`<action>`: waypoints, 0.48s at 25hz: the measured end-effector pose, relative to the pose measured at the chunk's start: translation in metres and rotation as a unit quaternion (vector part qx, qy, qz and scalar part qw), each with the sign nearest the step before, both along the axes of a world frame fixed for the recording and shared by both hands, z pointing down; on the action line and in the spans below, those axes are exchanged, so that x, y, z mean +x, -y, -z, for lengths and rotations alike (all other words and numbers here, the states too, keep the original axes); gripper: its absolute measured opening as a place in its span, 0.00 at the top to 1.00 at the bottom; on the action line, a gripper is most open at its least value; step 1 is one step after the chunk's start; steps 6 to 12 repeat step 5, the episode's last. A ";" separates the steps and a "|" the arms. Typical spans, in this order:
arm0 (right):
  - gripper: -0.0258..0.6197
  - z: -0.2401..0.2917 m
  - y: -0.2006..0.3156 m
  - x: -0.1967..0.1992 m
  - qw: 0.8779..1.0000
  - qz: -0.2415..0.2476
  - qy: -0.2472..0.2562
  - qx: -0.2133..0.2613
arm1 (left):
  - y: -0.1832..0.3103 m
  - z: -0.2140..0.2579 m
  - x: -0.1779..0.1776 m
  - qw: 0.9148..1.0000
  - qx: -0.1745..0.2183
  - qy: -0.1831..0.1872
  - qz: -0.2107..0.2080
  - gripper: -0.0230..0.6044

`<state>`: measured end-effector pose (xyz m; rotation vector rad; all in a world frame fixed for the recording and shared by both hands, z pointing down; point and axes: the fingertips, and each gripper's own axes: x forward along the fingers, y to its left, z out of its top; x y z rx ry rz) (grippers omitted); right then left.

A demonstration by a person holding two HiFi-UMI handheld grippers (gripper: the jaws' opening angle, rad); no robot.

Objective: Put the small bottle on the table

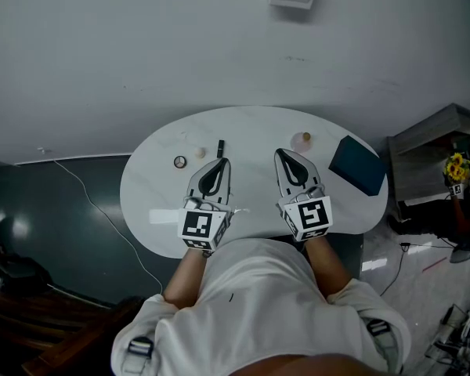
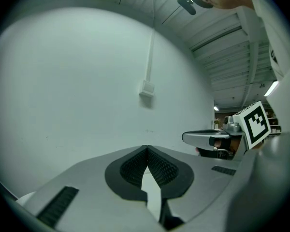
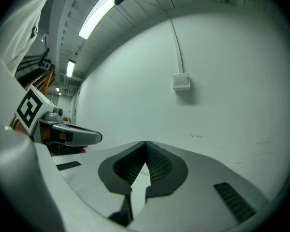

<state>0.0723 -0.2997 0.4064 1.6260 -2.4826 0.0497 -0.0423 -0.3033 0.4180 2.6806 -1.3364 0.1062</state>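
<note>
Our white shirt (image 1: 258, 304) fills the near edge, and from it we hold both tools out over the white oval table (image 1: 157, 202). We keep the left gripper (image 1: 218, 164) and the right gripper (image 1: 285, 154) clenched, tips meeting on nothing. The small bottle (image 1: 301, 141) sits on the table just beyond the right gripper's tips, and a dark blue box (image 1: 359, 165) lies to its right.
</note>
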 end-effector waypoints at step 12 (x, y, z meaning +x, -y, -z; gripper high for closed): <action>0.96 -0.002 0.000 0.004 1.000 -0.007 0.002 -0.005 | 0.000 -0.004 0.001 1.000 -0.003 0.000 -0.001 0.94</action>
